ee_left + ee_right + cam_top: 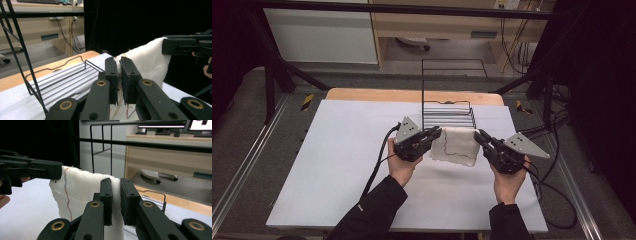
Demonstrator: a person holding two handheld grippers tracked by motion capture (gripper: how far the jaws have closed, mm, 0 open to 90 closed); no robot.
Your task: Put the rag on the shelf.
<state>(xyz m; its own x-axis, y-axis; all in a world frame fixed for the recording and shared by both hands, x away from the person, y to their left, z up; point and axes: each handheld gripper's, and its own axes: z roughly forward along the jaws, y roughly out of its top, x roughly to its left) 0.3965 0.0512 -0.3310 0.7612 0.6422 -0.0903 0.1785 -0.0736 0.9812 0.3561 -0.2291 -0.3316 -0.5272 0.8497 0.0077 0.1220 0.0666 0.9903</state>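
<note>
A white cloth (457, 143) with a dark stitched line hangs stretched between the two grippers, just above the white table cover. My left gripper (438, 132) is shut on the cloth's left top corner; in the left gripper view the cloth (147, 62) is pinched between the closed jaws of the left gripper (120, 62). My right gripper (479, 135) is shut on the right top corner; in the right gripper view the cloth (80, 190) with a red stitch line runs into the closed jaws of the right gripper (115, 183). Each gripper view shows the other gripper farther off, holding the far corner.
A black wire rack (448, 107) with an upright wire frame stands right behind the cloth, at the back of the table. The white table cover (337, 155) lies on a wooden top (372, 94). Black frame bars cross at the back and sides.
</note>
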